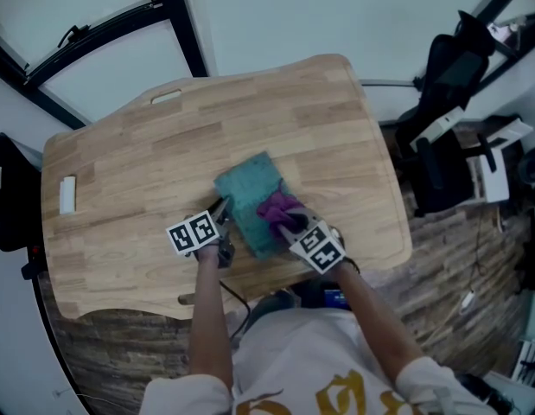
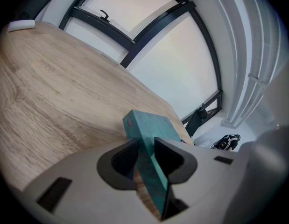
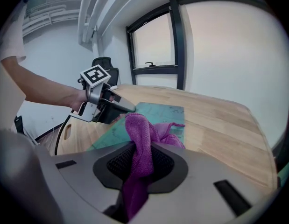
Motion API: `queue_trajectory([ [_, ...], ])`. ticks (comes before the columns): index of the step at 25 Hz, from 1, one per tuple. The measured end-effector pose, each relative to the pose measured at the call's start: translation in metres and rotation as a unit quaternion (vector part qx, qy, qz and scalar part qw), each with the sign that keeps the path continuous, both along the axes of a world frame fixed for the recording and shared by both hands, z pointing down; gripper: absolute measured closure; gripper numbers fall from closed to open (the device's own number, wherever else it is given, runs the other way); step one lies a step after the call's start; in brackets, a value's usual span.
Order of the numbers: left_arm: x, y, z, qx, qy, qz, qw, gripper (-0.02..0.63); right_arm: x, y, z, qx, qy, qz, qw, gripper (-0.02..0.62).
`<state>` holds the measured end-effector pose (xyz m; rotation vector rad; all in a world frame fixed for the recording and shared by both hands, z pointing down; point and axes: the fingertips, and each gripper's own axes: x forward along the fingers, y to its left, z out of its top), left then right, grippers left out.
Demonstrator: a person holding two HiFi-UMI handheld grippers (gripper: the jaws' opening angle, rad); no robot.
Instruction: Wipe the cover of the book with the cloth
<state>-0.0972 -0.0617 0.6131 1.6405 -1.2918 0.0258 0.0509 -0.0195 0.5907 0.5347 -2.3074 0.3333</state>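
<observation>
A teal book (image 1: pixel 250 199) lies on the wooden table (image 1: pixel 120 171), its cover up. My left gripper (image 1: pixel 222 217) is shut on the book's left edge; in the left gripper view the teal book (image 2: pixel 149 143) stands pinched between the jaws. My right gripper (image 1: pixel 284 220) is shut on a purple cloth (image 1: pixel 277 206), which rests on the near right part of the cover. In the right gripper view the cloth (image 3: pixel 142 136) bunches out of the jaws onto the book (image 3: pixel 158 113), and the left gripper (image 3: pixel 128 107) shows clamped at the book's far side.
A small white block (image 1: pixel 67 194) lies near the table's left edge. A black chair (image 1: pixel 444 102) with bags stands right of the table. Window frames (image 1: pixel 176 11) run behind the far edge. My torso is close to the near edge.
</observation>
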Motion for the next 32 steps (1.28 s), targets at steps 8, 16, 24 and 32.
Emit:
queue_trajectory([
  [8,0.0004,0.0006,-0.0009,0.000,-0.003,0.001,1.0000,0.494,0.0127,-0.0071,0.0007,-0.008,0.005,0.029,1.000,0.535],
  [16,-0.0005,0.0012,-0.0003,0.001,-0.009,-0.002,1.0000,0.495,0.0098,-0.0076,0.0023,-0.014,0.035,0.042,0.998,0.535],
  [24,0.0001,-0.0009,-0.0024,0.004,-0.010,-0.001,0.9999,0.495,0.0083,-0.0103,0.0007,-0.011,0.062,0.052,0.997,0.535],
  [32,0.0013,-0.0012,-0.0028,0.003,-0.007,0.000,1.0000,0.495,0.0059,-0.0129,0.0006,-0.014,0.062,0.046,0.997,0.535],
])
